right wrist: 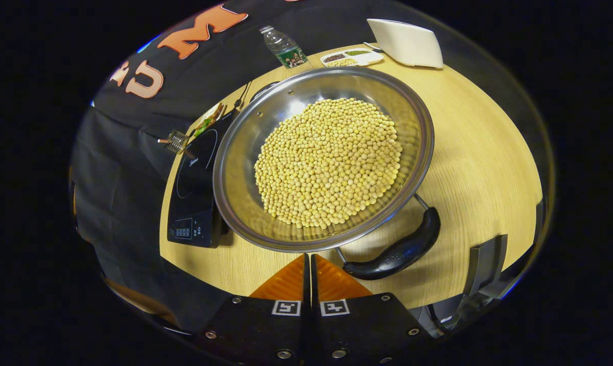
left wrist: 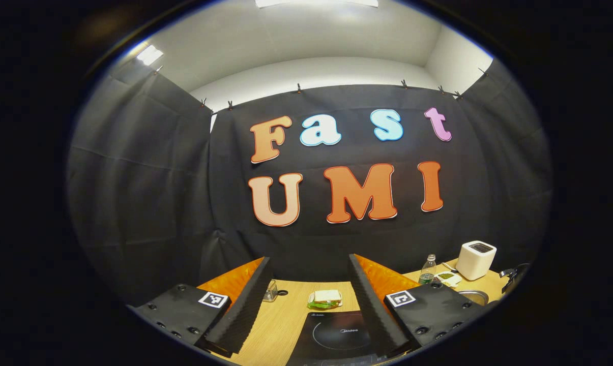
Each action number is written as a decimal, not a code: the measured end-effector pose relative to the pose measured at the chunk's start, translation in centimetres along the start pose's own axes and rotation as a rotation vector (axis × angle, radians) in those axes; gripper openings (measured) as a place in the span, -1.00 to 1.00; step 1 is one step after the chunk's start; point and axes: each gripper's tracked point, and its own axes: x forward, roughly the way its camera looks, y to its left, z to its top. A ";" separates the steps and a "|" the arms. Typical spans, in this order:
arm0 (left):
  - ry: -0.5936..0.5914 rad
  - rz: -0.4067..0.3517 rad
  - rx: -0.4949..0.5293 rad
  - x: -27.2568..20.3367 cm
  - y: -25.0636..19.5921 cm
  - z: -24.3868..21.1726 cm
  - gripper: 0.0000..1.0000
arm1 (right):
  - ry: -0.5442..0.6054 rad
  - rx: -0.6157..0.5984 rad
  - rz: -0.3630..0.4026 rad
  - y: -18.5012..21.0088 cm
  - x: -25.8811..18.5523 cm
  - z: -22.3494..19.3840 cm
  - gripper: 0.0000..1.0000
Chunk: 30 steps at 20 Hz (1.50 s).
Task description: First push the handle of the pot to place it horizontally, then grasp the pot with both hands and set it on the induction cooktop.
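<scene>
Pale wood worktop (right wrist: 479, 152) in my black-draped booth, pot (right wrist: 245, 168) of beans beside induction cooktop (right wrist: 192, 178), handle (right wrist: 398, 251) before my closed right claw (right wrist: 309, 269), left claw (left wrist: 309, 305) wide, sandwich (left wrist: 325, 299) beyond.

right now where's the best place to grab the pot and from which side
By its black handle on the near rim, with the right gripper coming from the near table edge. The pot is wide, shallow, and full of beans; its rim looks too broad to span.
</scene>
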 end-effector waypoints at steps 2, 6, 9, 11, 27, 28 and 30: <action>0.005 0.001 -0.004 0.1 0.3 -0.3 0.92 | -0.014 0.016 -0.039 -1.5 0.3 0.9 -0.99; 0.018 0.020 -0.007 0.4 1.3 -0.9 0.94 | -0.040 0.066 -0.098 -4.3 -0.1 2.8 -0.99; 0.028 0.023 -0.010 0.5 1.5 -1.4 0.94 | -0.056 0.081 -0.131 -5.9 -0.4 3.8 -0.95; 0.032 0.018 -0.011 0.6 1.4 -1.4 0.92 | -0.073 0.089 -0.150 -6.9 -0.7 4.5 -0.91; 0.038 0.019 -0.034 0.0 1.5 -1.7 0.96 | -0.208 0.063 -0.326 -13.2 -1.6 11.8 -0.93; 0.039 0.022 -0.036 0.0 1.6 -1.8 0.96 | -0.211 0.065 -0.334 -13.4 -1.6 12.3 -0.93; 0.042 0.025 -0.035 0.0 1.7 -2.0 0.96 | -0.225 0.060 -0.356 -14.0 -1.6 13.3 -0.93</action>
